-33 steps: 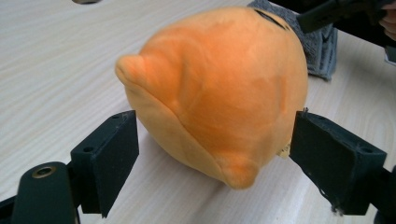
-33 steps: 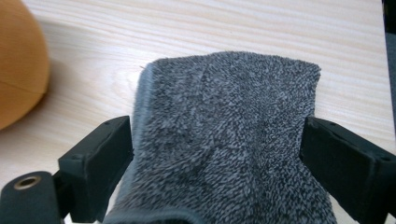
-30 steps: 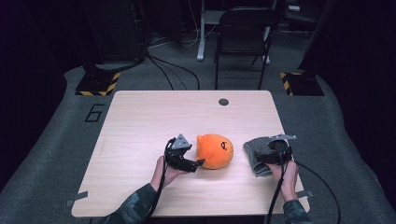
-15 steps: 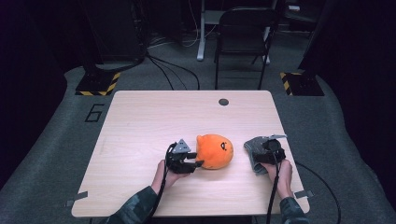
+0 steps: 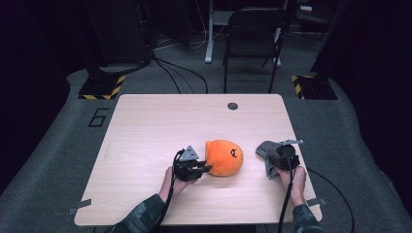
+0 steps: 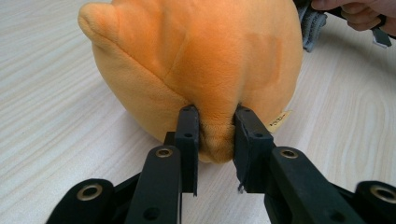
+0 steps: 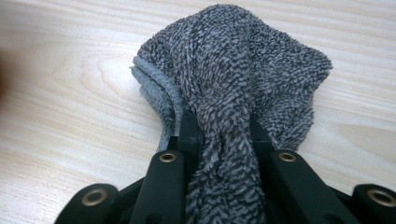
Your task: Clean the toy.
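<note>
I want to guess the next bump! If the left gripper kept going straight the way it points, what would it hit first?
The orange plush toy. The left gripper has just been closing its jaws and already pinches a fold of the plush, so it would push straight into the toy. The grey cloth lies beyond, probably too far aside.

We see a pale wooden table (image 5: pixel 145 126) with a dark round grommet (image 5: pixel 232 106) at its twelve o'clock edge. Around it lies grey carpet (image 5: pixel 58 165), marked with a "6" (image 5: pixel 98 117) at ten o'clock. Beyond, at twelve, stands a dark folding chair (image 5: pixel 252 43); yellow-black striped plates (image 5: pixel 103 87) sit at eleven and one. The room beyond is dim.
</note>
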A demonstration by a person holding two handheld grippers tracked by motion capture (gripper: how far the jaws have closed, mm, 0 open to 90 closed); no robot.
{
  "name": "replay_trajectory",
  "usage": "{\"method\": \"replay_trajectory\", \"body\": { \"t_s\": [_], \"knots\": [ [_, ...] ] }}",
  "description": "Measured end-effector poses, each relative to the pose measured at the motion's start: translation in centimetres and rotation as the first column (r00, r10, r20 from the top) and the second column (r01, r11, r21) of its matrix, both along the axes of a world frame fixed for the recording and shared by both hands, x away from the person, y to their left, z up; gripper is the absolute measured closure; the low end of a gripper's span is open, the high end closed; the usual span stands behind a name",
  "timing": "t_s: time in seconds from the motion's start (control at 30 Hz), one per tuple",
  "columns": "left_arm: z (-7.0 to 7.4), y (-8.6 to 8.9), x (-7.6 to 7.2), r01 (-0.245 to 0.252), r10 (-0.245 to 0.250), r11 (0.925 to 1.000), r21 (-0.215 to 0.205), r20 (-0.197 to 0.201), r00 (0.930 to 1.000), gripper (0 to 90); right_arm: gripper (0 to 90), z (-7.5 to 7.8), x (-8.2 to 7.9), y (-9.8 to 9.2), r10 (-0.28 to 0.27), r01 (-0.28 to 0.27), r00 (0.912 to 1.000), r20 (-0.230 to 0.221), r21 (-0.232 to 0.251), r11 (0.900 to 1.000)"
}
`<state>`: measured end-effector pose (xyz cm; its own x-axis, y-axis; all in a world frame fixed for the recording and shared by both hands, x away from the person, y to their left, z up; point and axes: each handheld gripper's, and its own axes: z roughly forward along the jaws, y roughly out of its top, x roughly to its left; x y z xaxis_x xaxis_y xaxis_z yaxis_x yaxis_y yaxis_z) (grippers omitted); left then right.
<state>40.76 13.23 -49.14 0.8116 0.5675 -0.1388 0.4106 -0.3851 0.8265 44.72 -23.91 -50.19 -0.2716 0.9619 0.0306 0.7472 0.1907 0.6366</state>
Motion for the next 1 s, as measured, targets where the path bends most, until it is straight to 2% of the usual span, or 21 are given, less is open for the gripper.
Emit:
{"method": "replay_trajectory", "body": {
  "t_s": [0.07, 0.1, 0.2, 0.23, 0.27, 0.3, 0.33, 0.37, 0.53, 0.57, 0.6, 0.7, 0.73, 0.77, 0.8, 0.87, 0.9, 0.93, 1.0],
  "knots": [
    [-0.1, 0.0, 0.0, -0.001, 0.001, 1.0, -0.007, 0.001, 1.0, 74.1, 74.9, 0.2, -0.1, 0.0, -0.009, 0.009, 1.0, 0.004, 0.011, 1.0],
    [0.0, 0.0, 0.0, 0.002, -0.002, 1.0, -0.005, 0.002, 1.0, 74.4, 75.0, 0.7, -0.2, -0.2, -0.02, 0.019, 0.9996, 0.022, 0.022, 1.0],
    [-0.1, 0.1, -0.1, 0.003, -0.003, 1.0, -0.009, 0.001, 1.0, 74.4, 75.0, 1.4, -0.5, -0.1, -0.023, 0.022, 0.999, 0.037, 0.045, 0.999],
    [-0.1, 0.1, -0.1, 0.003, -0.002, 1.0, -0.009, 0.003, 1.0, 74.4, 75.0, 2.2, -0.7, -0.1, -0.004, 0.001, 0.9977, 0.067, 0.052, 0.999],
    [-0.1, 0.1, -0.1, 0.003, -0.002, 1.0, -0.009, 0.003, 1.0, 74.4, 75.0, 2.2, -0.7, -0.1, -0.004, 0.001, 0.9977, 0.067, 0.052, 0.999],
    [-0.1, 0.1, 0.0, 0.001, -0.001, 0.9999, -0.011, 0.001, 1.0, 74.3, 75.0, 3.1, -0.9, 0.0, 0.009, -0.016, 0.9953, 0.096, 0.069, 0.997],
    [-0.1, 0.1, 0.0, 0.001, -0.001, 0.9999, -0.011, 0.001, 1.0, 74.4, 75.0, 3.1, -0.9, 0.0, 0.009, -0.016, 0.9953, 0.096, 0.069, 0.997],
    [-0.1, 0.1, 0.0, 0.001, -0.001, 0.9999, -0.013, -0.002, 1.0, 74.4, 75.0, 3.9, -1.2, 0.2, 0.026, -0.035, 0.992, 0.124, 0.074, 0.997],
    [-0.1, 0.2, -0.1, 0.005, -0.005, 0.9999, -0.014, 0.002, 1.0, 74.3, 74.9, 5.4, -1.8, 1.1, 0.056, -0.07, 0.9864, 0.155, 0.086, 0.994],
    [-0.1, 0.2, 0.0, 0.004, -0.004, 0.9999, -0.013, 0.002, 1.0, 74.4, 74.9, 6.1, -2.1, 1.6, 0.067, -0.084, 0.9838, 0.166, 0.097, 0.992],
    [-0.1, 0.2, 0.0, 0.005, -0.005, 0.9999, -0.013, 0.002, 1.0, 74.4, 74.9, 6.1, -2.1, 1.6, 0.067, -0.084, 0.9838, 0.166, 0.097, 0.992],
    [-0.1, 0.1, 0.1, 0.009, -0.009, 0.9999, -0.014, 0.012, 0.9999, 74.6, 74.7, 7.3, -2.7, 2.9, 0.103, -0.126, 0.9761, 0.191, 0.111, 0.986],
    [-0.1, 0.1, 0.1, 0.009, -0.009, 0.9999, -0.014, 0.012, 0.9999, 74.7, 74.7, 7.3, -2.7, 2.9, 0.103, -0.126, 0.9761, 0.191, 0.111, 0.986],
    [0.0, 0.1, 0.1, 0.007, -0.007, 0.9998, -0.018, 0.013, 0.9999, 74.7, 74.7, 7.8, -2.9, 3.6, 0.128, -0.152, 0.9712, 0.201, 0.111, 0.982],
    [0.0, 0.1, 0.1, 0.007, -0.007, 0.9998, -0.018, 0.013, 0.9999, 74.8, 74.7, 7.8, -2.9, 3.6, 0.128, -0.152, 0.9712, 0.201, 0.111, 0.982],
    [0.1, 0.0, 0.1, 0.012, -0.012, 0.9998, -0.013, 0.017, 0.9998, 74.9, 74.7, 8.4, -3.2, 4.3, 0.15, -0.175, 0.9658, 0.212, 0.107, 0.979],
    [0.2, -0.1, 0.1, 0.014, -0.013, 0.9998, -0.011, 0.02, 0.9997, 75.0, 74.6, 8.9, -3.5, 5.2, 0.166, -0.194, 0.9598, 0.227, 0.108, 0.975],
    [0.2, -0.1, 0.1, 0.014, -0.013, 0.9998, -0.011, 0.02, 0.9997, 75.2, 74.6, 8.9, -3.5, 5.2, 0.166, -0.194, 0.9598, 0.227, 0.108, 0.975],
    [0.2, -0.2, 0.1, 0.011, -0.011, 0.9998, -0.018, 0.021, 0.9997, 75.2, 74.6, 9.4, -3.7, 6.2, 0.19, -0.218, 0.9543, 0.231, 0.105, 0.97]
  ]
}}
